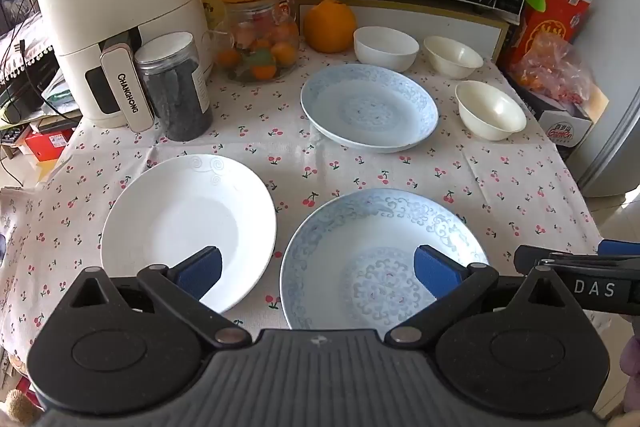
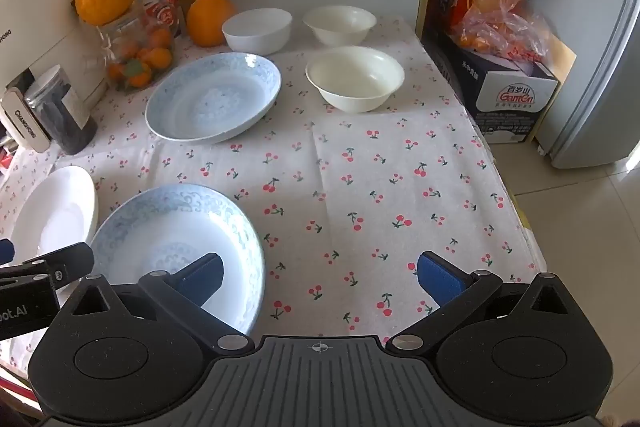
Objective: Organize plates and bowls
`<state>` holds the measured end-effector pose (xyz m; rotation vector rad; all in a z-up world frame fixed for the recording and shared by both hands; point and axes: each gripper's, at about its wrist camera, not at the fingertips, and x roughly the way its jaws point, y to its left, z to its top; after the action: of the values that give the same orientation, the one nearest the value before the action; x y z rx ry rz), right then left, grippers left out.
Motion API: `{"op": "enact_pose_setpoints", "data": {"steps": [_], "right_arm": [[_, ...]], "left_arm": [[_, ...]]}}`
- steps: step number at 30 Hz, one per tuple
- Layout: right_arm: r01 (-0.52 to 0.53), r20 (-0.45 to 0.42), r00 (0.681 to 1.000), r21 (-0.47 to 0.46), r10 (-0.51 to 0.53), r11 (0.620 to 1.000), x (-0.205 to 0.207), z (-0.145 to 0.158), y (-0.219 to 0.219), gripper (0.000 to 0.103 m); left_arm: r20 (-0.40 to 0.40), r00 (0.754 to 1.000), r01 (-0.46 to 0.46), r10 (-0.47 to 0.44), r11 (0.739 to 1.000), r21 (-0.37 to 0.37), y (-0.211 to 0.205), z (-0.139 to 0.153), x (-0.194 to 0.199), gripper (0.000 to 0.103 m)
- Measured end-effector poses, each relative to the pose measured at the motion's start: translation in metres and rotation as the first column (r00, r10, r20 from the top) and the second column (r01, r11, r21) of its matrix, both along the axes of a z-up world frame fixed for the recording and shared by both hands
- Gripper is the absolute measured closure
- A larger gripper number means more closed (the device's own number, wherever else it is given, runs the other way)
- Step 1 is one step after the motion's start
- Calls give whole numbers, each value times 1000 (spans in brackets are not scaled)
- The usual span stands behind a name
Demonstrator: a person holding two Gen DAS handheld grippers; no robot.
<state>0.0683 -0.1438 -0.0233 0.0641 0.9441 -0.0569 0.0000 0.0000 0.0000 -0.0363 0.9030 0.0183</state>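
We see the tabletop (image 2: 360, 187) under its cherry cloth carrying two blue-patterned plates (image 1: 384, 259) (image 1: 370, 107), a white plate (image 1: 188, 223) and three white bowls (image 1: 386, 49) (image 1: 452, 57) (image 1: 490, 109), all apart. Our left tool (image 1: 316, 267) and right tool (image 2: 320, 273) hover fully spread, holding nothing. We judge smooth rims could slip or chip when stacked. Both tool bodies hide the near plate's front edge; the white plate is partly cut off in the right view

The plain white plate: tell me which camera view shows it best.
The left wrist view. There the plain white plate shows almost whole, only its near edge behind a gripper finger. In the right wrist view it sits at the left edge, partly cut off.
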Motion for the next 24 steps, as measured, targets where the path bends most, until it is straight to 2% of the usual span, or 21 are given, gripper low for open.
{"op": "enact_pose_setpoints", "data": {"steps": [24], "right_arm": [[0, -10, 1000, 3, 0, 1000, 1, 0, -1, 0]], "left_arm": [[7, 1000, 0, 0, 1000, 6, 0, 0, 0, 0]]}}
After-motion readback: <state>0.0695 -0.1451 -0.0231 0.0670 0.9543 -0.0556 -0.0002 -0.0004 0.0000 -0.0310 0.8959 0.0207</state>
